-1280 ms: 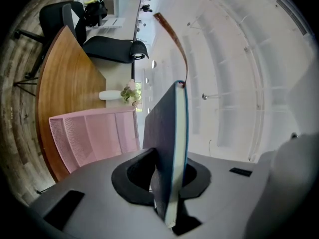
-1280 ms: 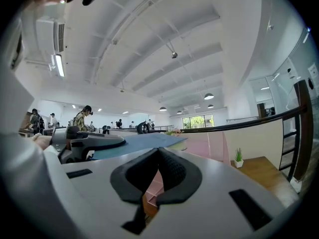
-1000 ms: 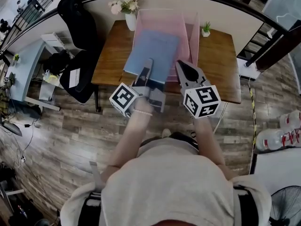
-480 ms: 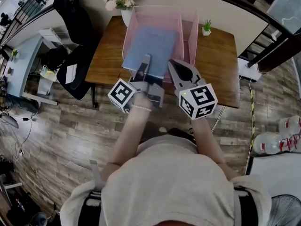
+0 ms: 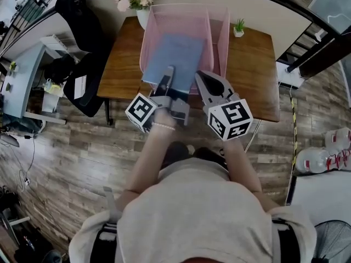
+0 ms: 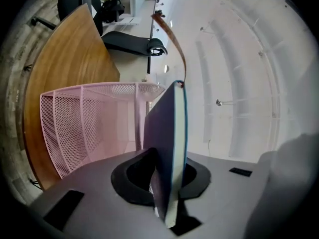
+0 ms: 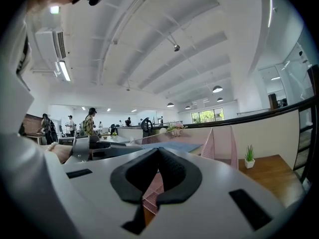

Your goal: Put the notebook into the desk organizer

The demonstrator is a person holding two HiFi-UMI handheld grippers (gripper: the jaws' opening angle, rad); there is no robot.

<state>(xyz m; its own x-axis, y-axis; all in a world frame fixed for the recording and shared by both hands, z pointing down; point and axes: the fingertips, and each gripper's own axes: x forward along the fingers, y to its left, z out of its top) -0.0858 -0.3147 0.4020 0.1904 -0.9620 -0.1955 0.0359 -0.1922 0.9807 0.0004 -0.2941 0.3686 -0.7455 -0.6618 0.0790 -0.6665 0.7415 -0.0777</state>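
The near edge of the notebook point(image 5: 176, 58) was covered by the left tongs point(image 5: 168, 75), and whether its underside touched the desk organizer point(image 5: 146, 40) could not be told. From the head view it was seen lying flat over the organizer's wide compartment, at about rim height. In the left gripper view the book was seen edge-on, pinched between the dark pads. The right tongs point(image 5: 204, 76) were held just in front of the organizer's narrow slots, pressed together at the tips with nothing gripped; only pink mesh was glimpsed through the gap behind the tips. Both hands were largely hidden under the marker cubes, and distant people beyond the organizer were too small to be made out. The notebook was shown as a thin rectangle with a matte blue cover, a pale page block and a thin brown ribbon point(image 6: 179, 49) curling from its far corner. The organizer was made of pink wire mesh, with upright dividers and rounded corners. It was set on a brown wooden table point(image 5: 249, 64), with a white vase of pale flowers point(image 5: 142, 17) behind its left corner and a small potted plant point(image 5: 239, 28) to its right. A grey-brown plank floor point(image 5: 66, 158) and a black office chair point(image 5: 82, 48) were seen to the organizer's left, in an open office.
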